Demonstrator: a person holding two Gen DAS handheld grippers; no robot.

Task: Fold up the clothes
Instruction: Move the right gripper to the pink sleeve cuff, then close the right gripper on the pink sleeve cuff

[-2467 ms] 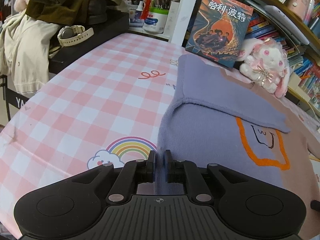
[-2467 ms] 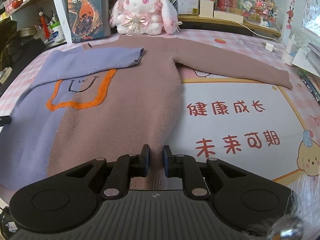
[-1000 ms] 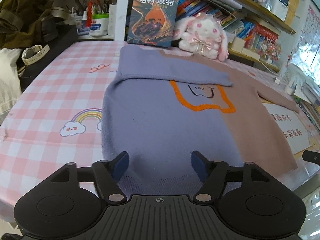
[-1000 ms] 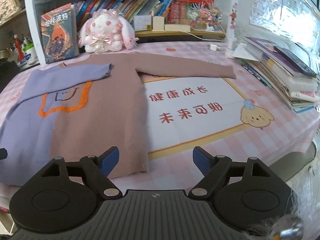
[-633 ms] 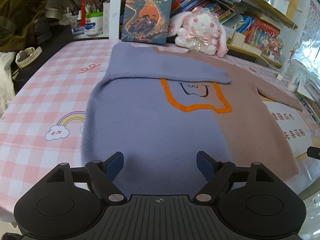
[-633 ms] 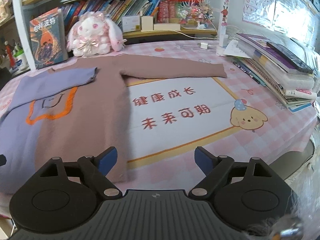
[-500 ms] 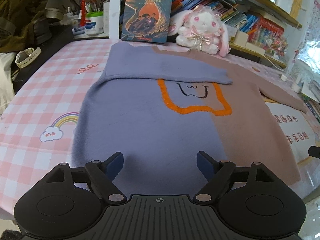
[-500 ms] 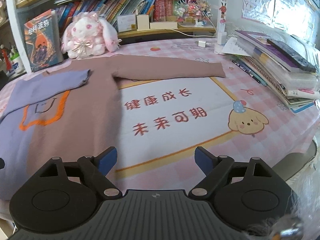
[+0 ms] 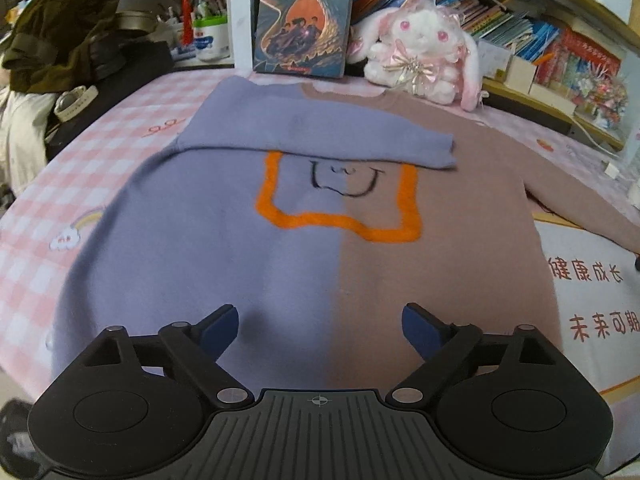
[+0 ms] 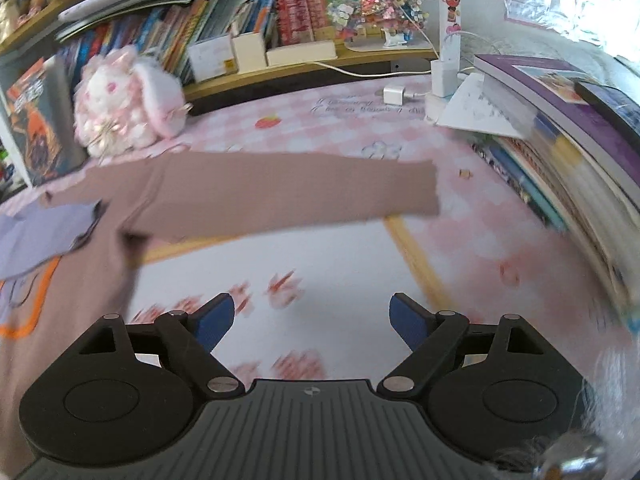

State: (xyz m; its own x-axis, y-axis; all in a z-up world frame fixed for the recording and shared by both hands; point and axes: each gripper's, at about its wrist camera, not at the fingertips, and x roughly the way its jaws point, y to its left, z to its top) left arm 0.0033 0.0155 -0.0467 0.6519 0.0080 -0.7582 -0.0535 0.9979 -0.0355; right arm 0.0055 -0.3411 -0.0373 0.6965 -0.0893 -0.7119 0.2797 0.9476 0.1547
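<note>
Across the middle of the left wrist view lies the sweater (image 9: pixel 320 216), flat on the table (image 9: pixel 132 136), half purple and half brown with an orange outline on the chest; its purple sleeve (image 9: pixel 316 136) is folded over the chest. At the lower centre the left tool (image 9: pixel 320 326) hangs over the hem, its jaws opening with nothing pressed between them. Only this view shows a book (image 9: pixel 304 16) standing upright and a pile of clothes (image 9: pixel 60 32) at upper left.

The right wrist view, partly blurred, shows what the other barely catches: the brown sleeve (image 10: pixel 288 196) stretched straight out to the right, its cuff ending on bare pink cloth. The right tool (image 10: pixel 312 322) is spread wide and empty over the white printed patch (image 10: pixel 280 264). A stack of books (image 10: pixel 580 140) lines the right edge, a plush rabbit (image 10: pixel 124 104) sits at upper left, and clear cloth lies between cuff and stack.
</note>
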